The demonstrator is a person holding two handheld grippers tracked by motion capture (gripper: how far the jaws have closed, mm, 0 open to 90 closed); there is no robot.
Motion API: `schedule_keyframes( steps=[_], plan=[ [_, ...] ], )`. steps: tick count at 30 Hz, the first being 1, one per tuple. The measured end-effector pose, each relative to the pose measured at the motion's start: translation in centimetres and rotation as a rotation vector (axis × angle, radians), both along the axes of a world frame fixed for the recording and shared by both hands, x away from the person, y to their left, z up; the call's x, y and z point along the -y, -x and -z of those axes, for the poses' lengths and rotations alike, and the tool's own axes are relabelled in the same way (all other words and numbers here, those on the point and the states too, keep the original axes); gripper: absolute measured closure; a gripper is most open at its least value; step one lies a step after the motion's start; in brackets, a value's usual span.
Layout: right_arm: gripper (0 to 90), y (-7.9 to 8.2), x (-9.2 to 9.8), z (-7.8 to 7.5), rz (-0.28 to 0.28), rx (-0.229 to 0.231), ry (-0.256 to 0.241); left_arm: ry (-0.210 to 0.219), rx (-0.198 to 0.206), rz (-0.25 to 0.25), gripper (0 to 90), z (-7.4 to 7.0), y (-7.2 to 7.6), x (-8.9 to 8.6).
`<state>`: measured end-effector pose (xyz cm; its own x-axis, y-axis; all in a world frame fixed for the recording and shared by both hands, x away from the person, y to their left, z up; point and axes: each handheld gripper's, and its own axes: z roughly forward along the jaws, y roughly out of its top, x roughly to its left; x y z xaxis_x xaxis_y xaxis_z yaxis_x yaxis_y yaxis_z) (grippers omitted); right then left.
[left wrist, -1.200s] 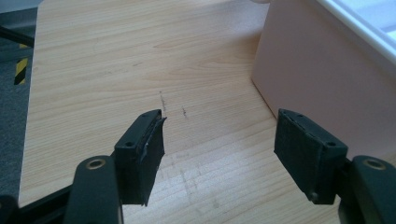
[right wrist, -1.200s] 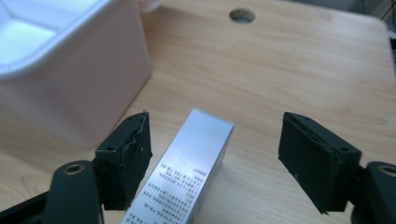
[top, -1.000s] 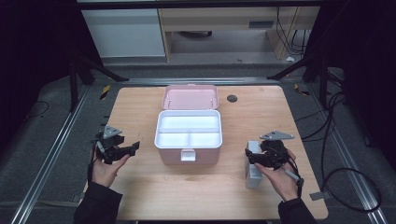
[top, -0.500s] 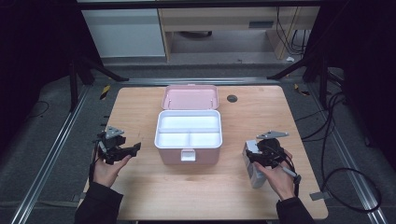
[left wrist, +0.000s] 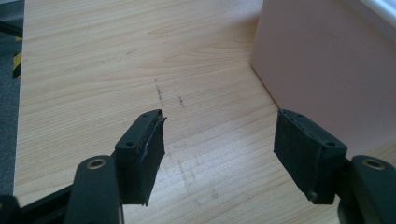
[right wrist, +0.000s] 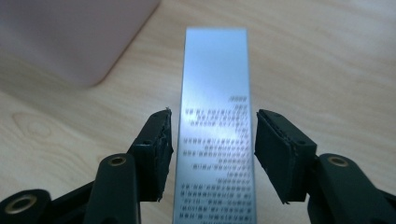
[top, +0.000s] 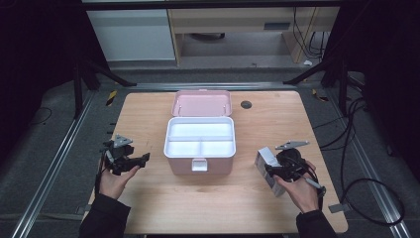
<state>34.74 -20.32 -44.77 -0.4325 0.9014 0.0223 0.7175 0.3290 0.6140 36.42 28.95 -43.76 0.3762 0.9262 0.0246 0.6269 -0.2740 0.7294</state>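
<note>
A pink case [top: 200,164] with a white divided tray stands open at the table's middle, its lid [top: 201,103] laid back. Its pink wall [left wrist: 327,70] rises to the right in the left gripper view. My left gripper [top: 142,159] [left wrist: 219,144] is open over bare wood left of the case. A slim silver-white carton [top: 267,161] [right wrist: 215,70] with small print lies right of the case. My right gripper [top: 271,171] [right wrist: 212,144] is open with a jaw on each side of the carton and a narrow gap at each pad. The case's rounded corner [right wrist: 70,37] shows behind it.
The wooden table [top: 208,203] has a dark round hole [top: 246,104] near its far right corner. Cables [top: 356,148] trail on the floor to the right. Bare wood lies in front of the case and at both sides.
My right hand has shifted only slightly around the carton. The left gripper and the case have stayed where they were.
</note>
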Motion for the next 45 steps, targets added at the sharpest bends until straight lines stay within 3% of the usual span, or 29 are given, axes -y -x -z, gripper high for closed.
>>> schedule_keyframes(
  steps=[10, 17, 25, 31, 35, 42, 45],
  plan=[
    [44.0, -0.8, -0.8, 1.6, -0.022, -0.109, 0.08, -0.018, -0.017, 0.012, 32.9, 0.1, -0.1, 0.4],
    [52.9, -1.3, -1.1, 2.3, -0.015, -0.14, 0.118, -0.027, -0.027, 0.02, 33.1, 0.2, -0.1, 0.6],
    [55.9, -1.3, -0.4, 1.7, -0.003, -0.148, 0.072, -0.013, -0.027, 0.011, 33.9, 0.1, -0.1, 0.3],
    [56.0, -1.1, 2.8, 0.9, 0.098, -0.103, 0.052, -0.006, -0.018, 0.005, 34.4, -0.1, 0.0, 0.1],
    [55.9, -0.9, 5.0, 1.4, 0.174, -0.11, 0.072, -0.005, -0.017, 0.002, 34.6, 0.0, -0.1, 0.1],
    [54.9, -1.0, 6.1, 2.5, 0.216, -0.137, 0.087, -0.001, -0.013, 0.004, 35.4, 0.0, 0.0, 0.2],
    [50.5, -1.0, 6.1, 2.5, 0.215, -0.122, 0.087, 0.003, -0.009, 0.002, 36.1, -0.1, 0.0, 0.2]
  ],
)
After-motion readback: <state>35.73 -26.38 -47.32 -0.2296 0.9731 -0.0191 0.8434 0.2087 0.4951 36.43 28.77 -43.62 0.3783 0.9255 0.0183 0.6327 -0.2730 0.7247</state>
